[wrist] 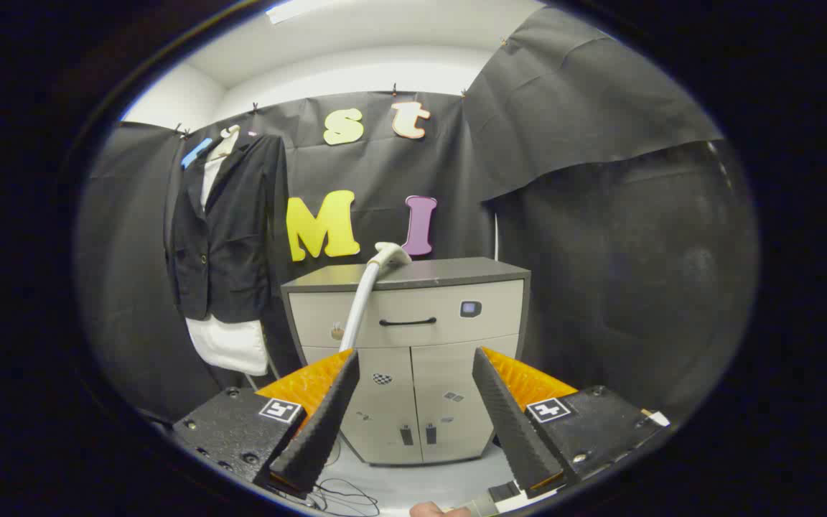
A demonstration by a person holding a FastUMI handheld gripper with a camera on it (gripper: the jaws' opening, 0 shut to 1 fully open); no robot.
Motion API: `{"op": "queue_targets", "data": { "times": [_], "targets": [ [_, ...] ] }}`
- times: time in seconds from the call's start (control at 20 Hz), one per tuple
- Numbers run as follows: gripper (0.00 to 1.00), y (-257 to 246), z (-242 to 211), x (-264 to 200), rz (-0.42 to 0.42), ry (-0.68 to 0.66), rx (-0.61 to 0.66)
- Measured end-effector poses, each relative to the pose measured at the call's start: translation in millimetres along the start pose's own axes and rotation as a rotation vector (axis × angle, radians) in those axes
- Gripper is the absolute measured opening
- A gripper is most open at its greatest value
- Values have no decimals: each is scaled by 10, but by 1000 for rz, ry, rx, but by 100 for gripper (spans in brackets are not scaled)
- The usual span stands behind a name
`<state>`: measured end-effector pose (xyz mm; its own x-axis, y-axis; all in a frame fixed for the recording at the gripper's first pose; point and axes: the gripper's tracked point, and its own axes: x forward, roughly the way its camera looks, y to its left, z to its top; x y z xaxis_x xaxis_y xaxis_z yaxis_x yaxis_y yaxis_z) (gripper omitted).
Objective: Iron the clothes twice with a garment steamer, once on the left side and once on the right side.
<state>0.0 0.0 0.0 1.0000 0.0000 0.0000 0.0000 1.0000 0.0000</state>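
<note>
We are holding the gripper well back from the cabinet, its two fingers standing wide apart with nothing between them but open air. Beyond the fingers, the grey cabinet is standing against the booth's black cloth wall, showing one drawer with a dark handle above two closed doors. The garment steamer head is lying on the cabinet's top toward its back edge, and its pale hose is hanging down over the drawer front, running behind the tip of the left finger. To the left of the cabinet, well apart from the steamer, the clothes are hanging on a hanger against the wall: a dark jacket over a white shirt whose hem is showing below the jacket. A thin dark cable is lying on the pale floor just under the fingers. A fingertip of a person's hand is peeking in at the very bottom, beside the gripper's base.
</note>
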Motion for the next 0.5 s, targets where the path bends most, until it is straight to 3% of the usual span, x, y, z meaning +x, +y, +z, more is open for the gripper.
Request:
{"op": "queue_targets", "data": {
  "times": [0.5],
  "targets": [
    [99, 110, -21, 92, 50, 15, 6]
  ]
}}
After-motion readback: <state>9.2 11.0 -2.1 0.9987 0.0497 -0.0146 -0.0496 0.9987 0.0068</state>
